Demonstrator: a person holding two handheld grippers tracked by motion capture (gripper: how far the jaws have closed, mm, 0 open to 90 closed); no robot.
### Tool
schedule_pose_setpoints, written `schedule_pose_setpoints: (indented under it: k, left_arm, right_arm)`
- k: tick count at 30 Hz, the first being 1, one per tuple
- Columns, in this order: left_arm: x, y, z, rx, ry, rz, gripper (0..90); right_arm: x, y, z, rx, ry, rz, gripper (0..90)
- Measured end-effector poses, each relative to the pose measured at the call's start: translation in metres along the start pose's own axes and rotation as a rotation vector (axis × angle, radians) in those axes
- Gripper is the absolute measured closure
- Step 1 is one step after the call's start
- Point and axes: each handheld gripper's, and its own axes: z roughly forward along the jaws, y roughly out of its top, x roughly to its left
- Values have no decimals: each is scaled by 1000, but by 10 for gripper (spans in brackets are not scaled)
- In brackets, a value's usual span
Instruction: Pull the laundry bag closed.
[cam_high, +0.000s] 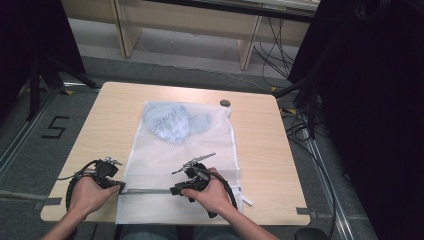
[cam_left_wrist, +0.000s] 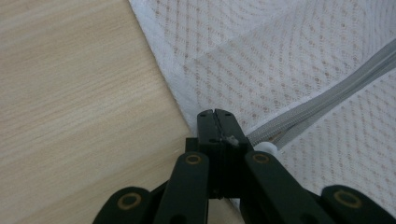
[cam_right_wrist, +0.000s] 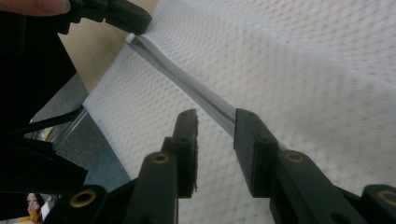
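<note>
White mesh bag (cam_high: 182, 160) flat at centre of wooden counter (cam_high: 100, 120), near edge hanging past counter's front. Bluish garment (cam_high: 172, 122) inside bag's upper part, blurred through mesh, kind unclear. Grey zipper (cam_high: 147, 191) runs across lower frame between hands. Left gripper (cam_left_wrist: 215, 116) pinched on zipper's end at bag's left edge; close view shows white tab (cam_left_wrist: 266, 148) beside jaws. Right gripper (cam_right_wrist: 215, 122) narrowly parted, straddling zipper track (cam_right_wrist: 196, 93), contact unclear. Small dark disc (cam_high: 225, 103) near counter's upper right corner.
</note>
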Motion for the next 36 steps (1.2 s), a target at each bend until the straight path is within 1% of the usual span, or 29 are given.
schedule_pose_setpoints:
  k: [2,3,4,5,6,7,8,9,10,11,12,13,14,15,16,20,22,23,24,25,26,27,31,34,35,36]
  left_arm:
    - [0,0,1,0,-4,-1,897]
    - [1,0,1,7,-9,12,897]
    - [1,0,1,4,-7,-3,897]
    - [1,0,1,4,-7,-3,897]
    - [1,0,1,-2,-12,-12,897]
    - [2,0,0,11,-7,1,897]
    - [2,0,1,5,-11,-17,897]
    - [2,0,1,-3,-8,-10,897]
    - [2,0,2,-10,-13,-19,897]
    - [2,-1,2,-16,-7,-24,897]
    - [2,-1,1,-6,-10,-36,897]
    - [2,-1,1,-6,-10,-36,897]
    - [0,-2,1,-7,-12,-64,897]
    - [0,-2,1,-7,-12,-64,897]
    - [0,-2,1,-5,-10,-65,897]
    - [0,-2,2,-9,-13,-69,898]
    - [1,-1,1,-1,-16,-72,899]
    - [1,-1,1,-1,-16,-72,899]
    - [1,-1,2,-11,-14,-85,899]
    - [1,-1,2,-11,-14,-85,899]
    - [1,-1,2,-2,-17,-92,899]
    - [1,-1,2,-2,-17,-92,899]
    - [2,-2,1,-2,-18,-95,899]
    - [3,-2,1,-4,-21,-96,900]
    - [2,-2,2,-15,-18,-114,900]
    - [3,-2,1,-7,-24,-102,900]
  right_arm:
    - [3,2,5,5,10,-4,706]
    - [7,4,8,26,8,9,706]
    - [9,5,11,22,6,7,707]
    - [9,5,11,22,6,7,707]
    - [10,7,13,15,17,-14,707]
    - [11,9,17,4,25,-39,708]
    - [12,10,18,5,28,-39,708]
    - [16,14,23,3,37,-51,708]
    - [18,17,25,4,42,-50,709]
    - [21,19,28,4,47,-47,708]
    - [22,21,31,0,45,-55,709]
    - [22,21,31,0,45,-55,709]
    - [25,25,38,-2,63,-66,709]
    - [25,25,38,-2,63,-66,709]
    - [32,29,44,14,70,-31,709]
    - [36,34,51,20,75,-27,709]
    - [40,38,56,18,82,-21,710]
    - [41,39,58,14,89,-28,711]
    - [42,40,60,17,90,-22,713]
    - [42,40,60,17,90,-22,713]
    - [44,43,64,21,93,-9,716]
    - [45,44,67,9,98,-32,716]
    - [49,48,76,18,106,-26,716]
    - [51,49,81,22,99,-23,714]
    - [51,49,84,20,99,-28,714]
    - [54,50,88,27,113,-14,713]
